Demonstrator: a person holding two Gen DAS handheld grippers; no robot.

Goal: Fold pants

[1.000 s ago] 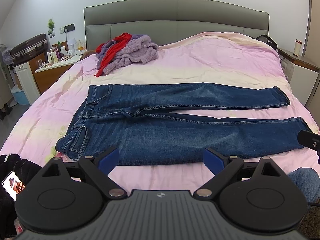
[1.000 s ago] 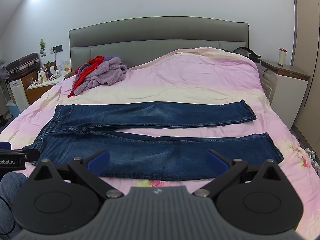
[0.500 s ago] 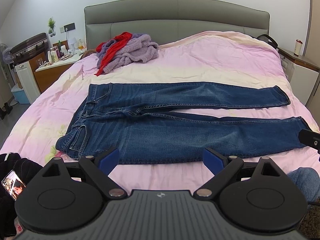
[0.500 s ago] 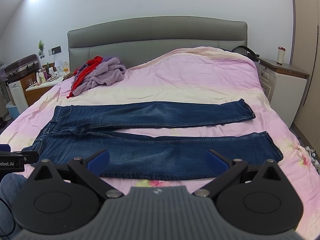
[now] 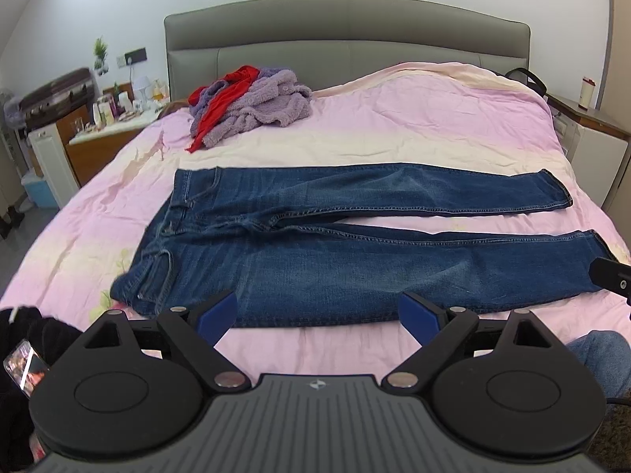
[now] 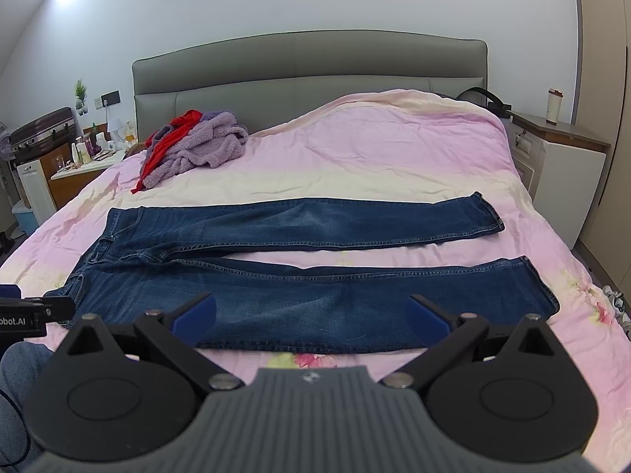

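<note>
Dark blue jeans [image 5: 335,244] lie flat on the pink bedspread [image 5: 394,126], waistband at the left, both legs stretched to the right and spread apart. They show the same way in the right wrist view [image 6: 299,276]. My left gripper [image 5: 319,313] is open and empty, hovering over the near edge of the jeans close to the waist. My right gripper [image 6: 311,315] is open and empty, above the near leg's lower edge. Each gripper's tip shows at the other view's edge.
A pile of purple and red clothes [image 5: 252,104] lies near the grey headboard [image 5: 347,35]. A cluttered nightstand [image 5: 106,134] stands left of the bed, a white one with a cup [image 6: 554,104] to the right. A phone [image 5: 23,366] lies at the lower left.
Both views have shifted only slightly; the jeans sit marginally higher in the frames. Both grippers stay open and the jeans have not moved.
</note>
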